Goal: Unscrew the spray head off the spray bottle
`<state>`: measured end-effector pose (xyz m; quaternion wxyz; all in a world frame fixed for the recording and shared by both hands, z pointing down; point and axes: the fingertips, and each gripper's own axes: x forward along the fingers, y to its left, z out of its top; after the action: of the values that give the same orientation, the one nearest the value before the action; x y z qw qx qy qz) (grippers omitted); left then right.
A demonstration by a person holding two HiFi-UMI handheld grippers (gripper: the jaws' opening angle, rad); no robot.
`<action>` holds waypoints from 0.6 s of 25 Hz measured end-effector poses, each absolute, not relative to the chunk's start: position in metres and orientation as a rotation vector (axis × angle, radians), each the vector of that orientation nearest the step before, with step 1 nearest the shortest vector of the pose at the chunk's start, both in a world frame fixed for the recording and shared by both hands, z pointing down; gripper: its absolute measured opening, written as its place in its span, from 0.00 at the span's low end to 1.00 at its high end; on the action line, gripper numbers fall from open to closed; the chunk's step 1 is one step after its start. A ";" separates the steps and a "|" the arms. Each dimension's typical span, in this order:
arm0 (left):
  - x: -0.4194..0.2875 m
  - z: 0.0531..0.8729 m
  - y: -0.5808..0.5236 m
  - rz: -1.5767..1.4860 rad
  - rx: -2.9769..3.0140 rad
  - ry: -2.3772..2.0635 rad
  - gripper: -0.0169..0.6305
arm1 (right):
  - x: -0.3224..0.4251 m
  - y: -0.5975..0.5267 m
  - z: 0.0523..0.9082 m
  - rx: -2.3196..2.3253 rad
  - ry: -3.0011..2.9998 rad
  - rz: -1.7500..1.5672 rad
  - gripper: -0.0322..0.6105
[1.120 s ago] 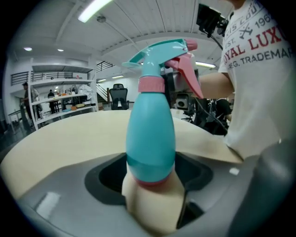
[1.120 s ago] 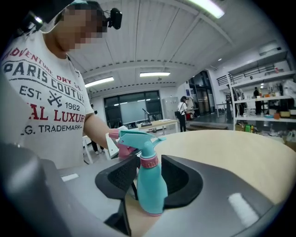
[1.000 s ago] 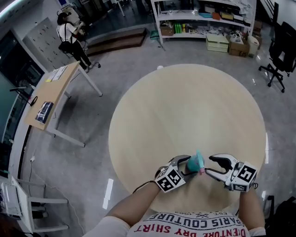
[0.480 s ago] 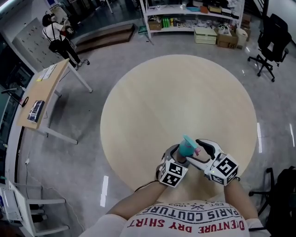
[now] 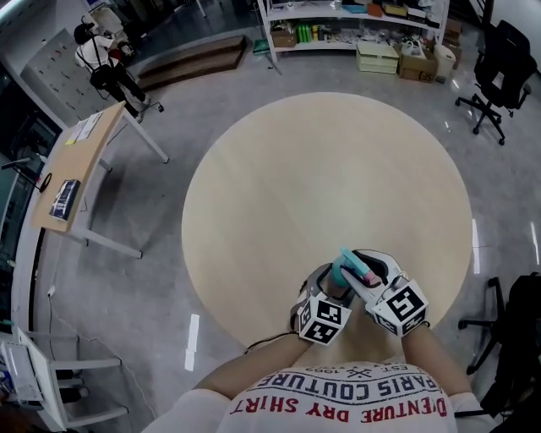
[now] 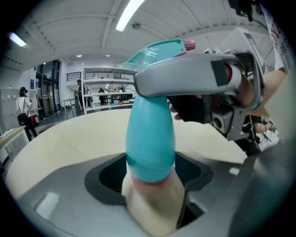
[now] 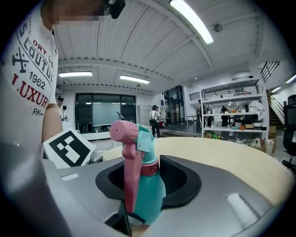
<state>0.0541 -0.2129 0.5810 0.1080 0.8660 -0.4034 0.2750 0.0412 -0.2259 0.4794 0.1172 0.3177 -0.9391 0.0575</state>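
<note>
While held | spray bottle [image 6: 150, 134] — teal, pink trigger [image 7: 131, 171], perhaps cream base [image 6: 152, 206]

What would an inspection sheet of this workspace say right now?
Surface: round pale wooden table.
Job's things: teal-and-cream plastic spray bottle, held over the table's near part; its teal spray head with pink trigger is not yet off.
Clutter: nothing seen.
Grippers: left tongs shut on the bottle's cream lower body; right tongs shut on the spray head.
Cables: thin dark cable trailing from the left tongs.
Surroundings: glossy grey floor, wooden side desk, stocked white shelves, black office chair, a person standing far off.
</note>
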 end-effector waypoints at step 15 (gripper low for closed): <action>0.049 0.578 -0.201 1.015 2.926 -0.295 0.52 | 0.040 -0.205 0.473 0.281 -2.795 0.118 0.26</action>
<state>0.0494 -0.2009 0.5778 0.0151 0.9404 -0.0947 0.3263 0.0402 -0.2046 0.4732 0.1640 0.0987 -0.9806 0.0415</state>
